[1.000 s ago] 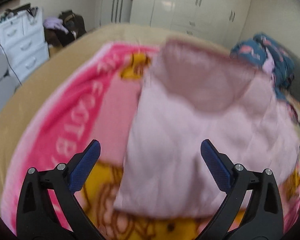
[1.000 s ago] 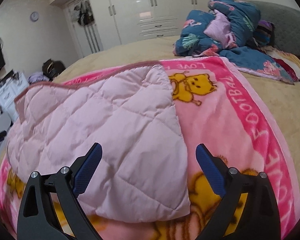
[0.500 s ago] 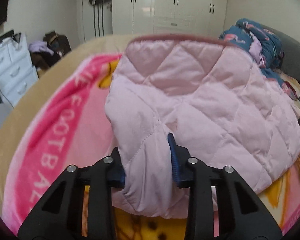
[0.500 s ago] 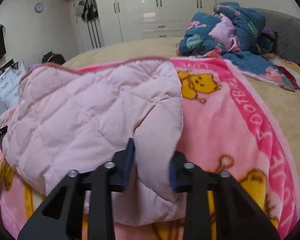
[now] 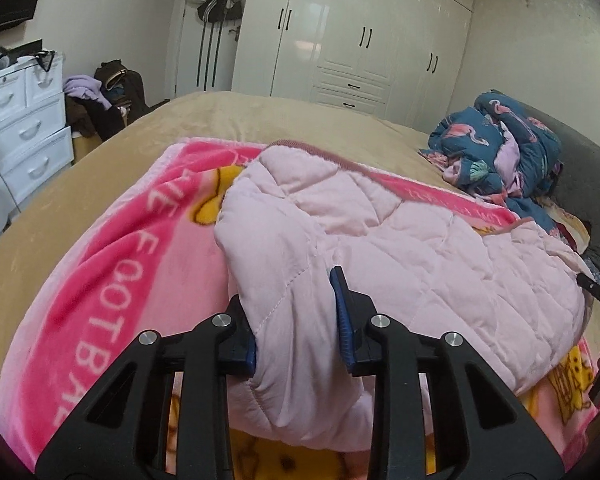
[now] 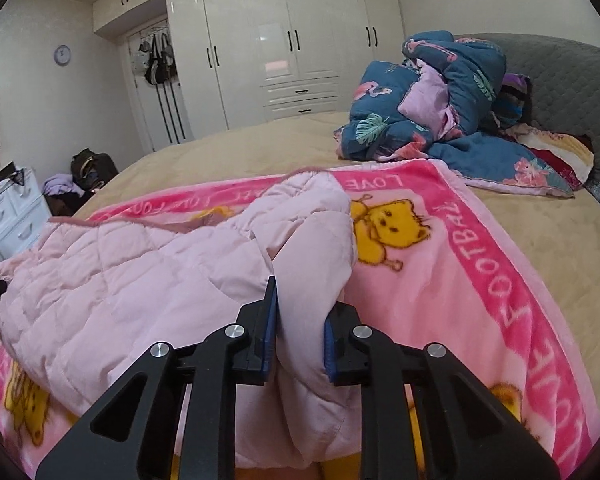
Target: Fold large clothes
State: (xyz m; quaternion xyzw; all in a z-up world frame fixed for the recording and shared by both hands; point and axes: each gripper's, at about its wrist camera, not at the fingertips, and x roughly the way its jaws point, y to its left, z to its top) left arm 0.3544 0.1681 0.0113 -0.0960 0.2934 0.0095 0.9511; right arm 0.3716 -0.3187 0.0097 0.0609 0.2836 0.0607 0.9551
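Left gripper [image 5: 296,322]: you have its blue pads [image 5: 342,316] pressed on a bunched fold of the pink quilted jacket [image 5: 420,264], at the near left edge of the garment.
Jacket: it lies on the pink cartoon blanket [image 5: 112,288] which is spread over the tan bed [image 5: 228,120]; the gripped edge is lifted a little off the blanket.
Right gripper [image 6: 298,330]: your second gripper also clamps the same jacket [image 6: 140,280], at its near right corner (the fabric fills the whole gap between the pads [image 6: 269,328]).
Blanket, right side: a yellow bear print [image 6: 388,232] shows just beside the jacket edge.
Far right: a blue flamingo-print quilt [image 6: 432,104] is heaped near the grey headboard [image 6: 560,76], well apart from the jacket.
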